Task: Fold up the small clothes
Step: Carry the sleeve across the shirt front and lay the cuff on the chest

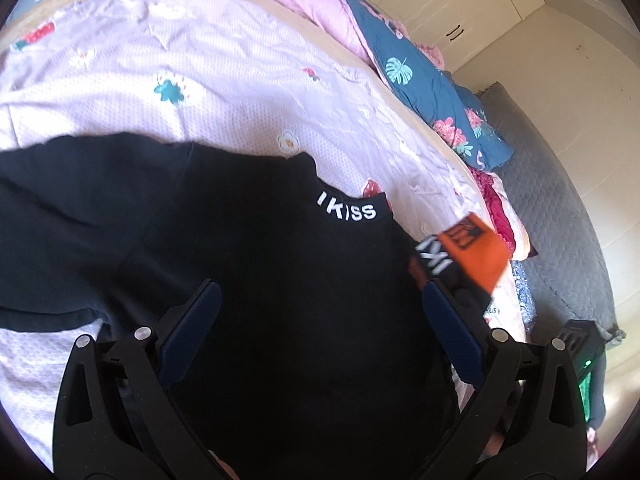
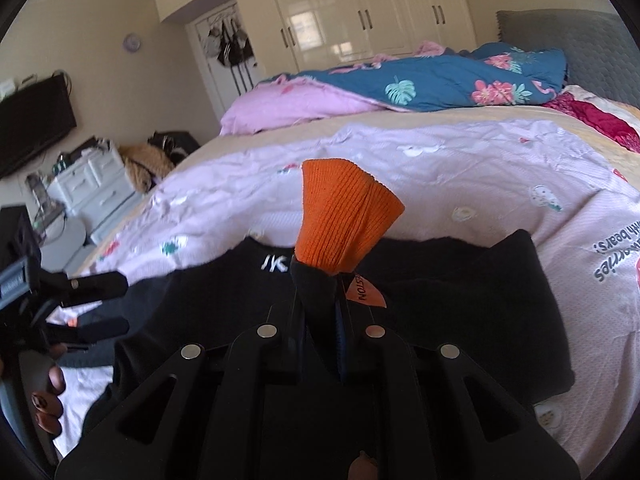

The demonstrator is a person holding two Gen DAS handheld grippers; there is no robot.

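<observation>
A black garment (image 1: 248, 248) with white "IKISS" lettering on its collar lies flat on the lilac bedsheet (image 1: 200, 60); it also shows in the right wrist view (image 2: 460, 292). My left gripper (image 1: 320, 320) is open and hovers just above the garment's middle. My right gripper (image 2: 324, 300) is shut on a black-and-orange sock (image 2: 344, 216), held upright above the garment. The sock also shows in the left wrist view (image 1: 468, 252), at the garment's right edge. The left gripper appears at the left edge of the right wrist view (image 2: 100, 304).
A blue floral duvet (image 2: 460, 80) and a pink blanket (image 2: 288, 104) are heaped at the far side of the bed. A red cloth (image 2: 600, 120) lies at the right. White wardrobes (image 2: 360, 20), a TV (image 2: 32, 124) and a white drawer unit (image 2: 92, 184) stand beyond the bed.
</observation>
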